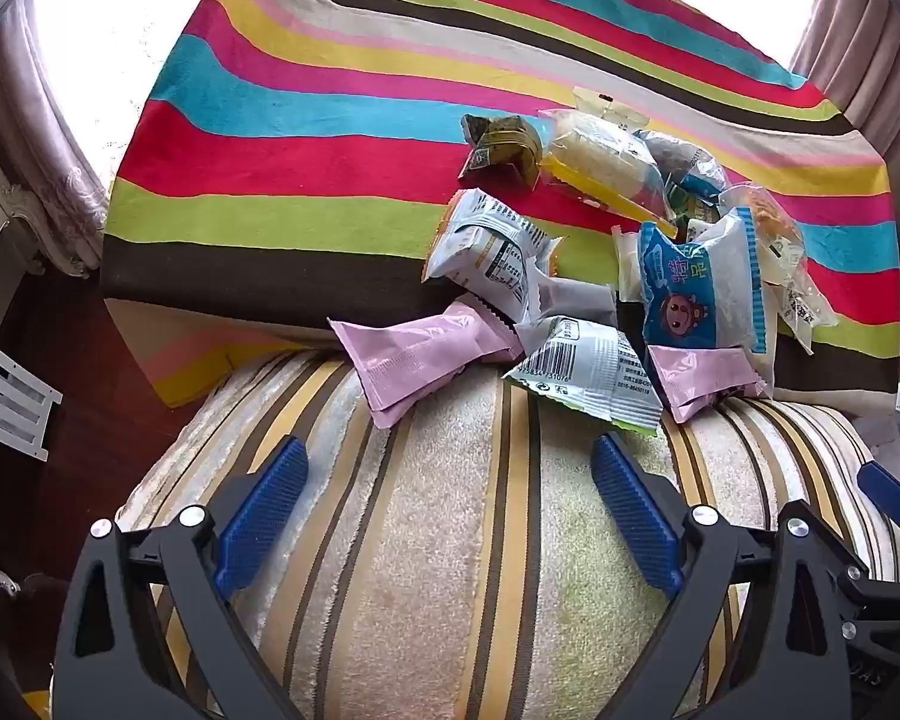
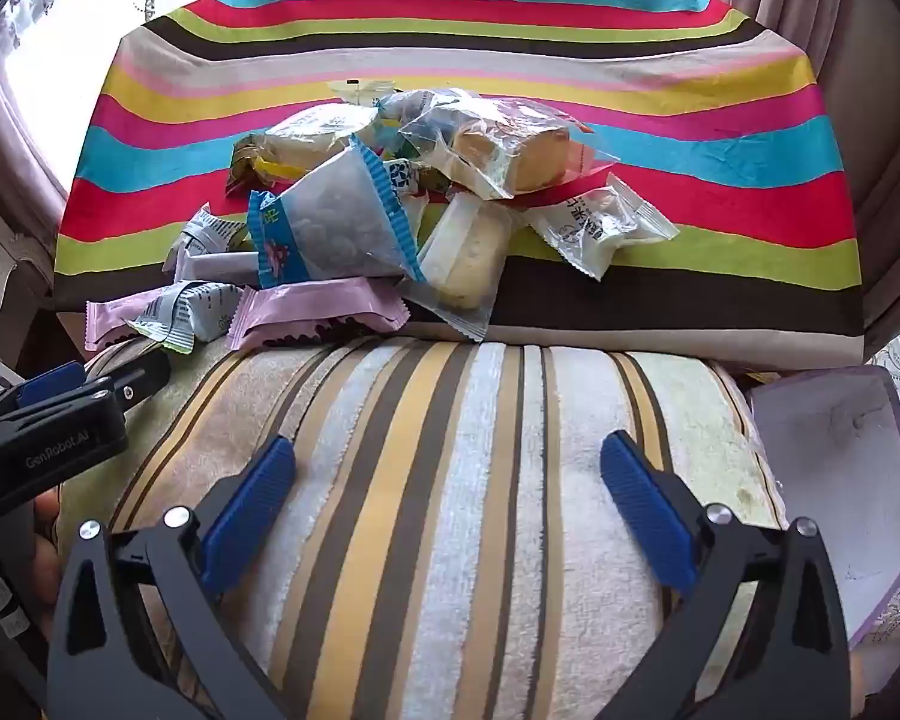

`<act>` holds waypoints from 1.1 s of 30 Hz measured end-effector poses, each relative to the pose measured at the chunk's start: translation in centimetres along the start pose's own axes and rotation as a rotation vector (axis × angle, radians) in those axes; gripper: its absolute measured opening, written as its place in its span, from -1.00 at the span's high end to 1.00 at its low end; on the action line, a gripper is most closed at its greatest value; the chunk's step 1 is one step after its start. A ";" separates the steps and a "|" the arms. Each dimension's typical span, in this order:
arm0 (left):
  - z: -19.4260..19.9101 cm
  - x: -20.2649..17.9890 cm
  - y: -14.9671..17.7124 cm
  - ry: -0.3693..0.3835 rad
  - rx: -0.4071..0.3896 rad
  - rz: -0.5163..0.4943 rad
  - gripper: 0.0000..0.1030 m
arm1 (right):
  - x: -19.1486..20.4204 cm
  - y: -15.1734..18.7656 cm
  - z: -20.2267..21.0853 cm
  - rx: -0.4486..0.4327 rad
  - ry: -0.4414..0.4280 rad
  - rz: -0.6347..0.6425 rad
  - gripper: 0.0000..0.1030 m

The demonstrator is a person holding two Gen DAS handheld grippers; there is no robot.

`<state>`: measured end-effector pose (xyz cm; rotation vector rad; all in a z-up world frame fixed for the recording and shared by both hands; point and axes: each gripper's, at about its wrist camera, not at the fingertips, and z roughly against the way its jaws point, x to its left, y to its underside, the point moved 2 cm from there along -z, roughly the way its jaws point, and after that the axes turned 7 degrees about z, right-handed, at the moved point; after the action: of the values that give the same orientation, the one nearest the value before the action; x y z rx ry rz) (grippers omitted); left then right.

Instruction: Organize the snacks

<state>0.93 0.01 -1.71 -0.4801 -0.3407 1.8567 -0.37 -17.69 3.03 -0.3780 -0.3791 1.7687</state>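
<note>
A heap of wrapped snacks lies on a rainbow-striped cloth point(image 1: 330, 138). In the left wrist view: a blue and white packet point(image 1: 699, 294), pink packets point(image 1: 414, 354), a white barcode packet point(image 1: 588, 369), a green-gold packet point(image 1: 501, 150). In the right wrist view: the blue packet point(image 2: 336, 222), a pink packet point(image 2: 324, 309), clear-wrapped bread point(image 2: 510, 150). My left gripper point(image 1: 450, 468) is open and empty above a striped cushion point(image 1: 450, 540), short of the heap. My right gripper point(image 2: 450, 462) is open and empty, also short of it. The left gripper shows at the right view's left edge point(image 2: 60, 414).
A pale lilac tray or lid point(image 2: 834, 480) lies right of the striped cushion point(image 2: 450, 480). Curtains point(image 2: 810, 30) hang behind the cloth. White furniture point(image 1: 0, 228) stands at far left, over a dark red floor point(image 1: 90, 360).
</note>
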 end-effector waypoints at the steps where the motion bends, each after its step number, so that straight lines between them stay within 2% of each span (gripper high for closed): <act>1: 0.0 0.0 0.0 0.001 0.000 0.002 -0.79 | 0.0 0.0 0.0 0.000 0.000 0.000 -0.97; 17: 0.1 -0.2 0.1 -0.032 -0.013 -0.016 -0.79 | 0.0 0.0 0.0 0.002 0.002 0.002 -0.97; 22: 0.4 0.3 0.0 -0.013 -0.023 -0.010 -0.78 | -0.1 -0.2 -0.1 -0.001 0.003 0.001 -0.97; 33: 0.8 0.1 0.1 -0.030 -0.029 -0.016 -0.78 | -0.2 0.0 0.1 -0.010 0.001 -0.001 -0.97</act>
<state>0.42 0.05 -1.12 -0.4684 -0.3913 1.8476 -0.40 -17.85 3.12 -0.3860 -0.3877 1.7658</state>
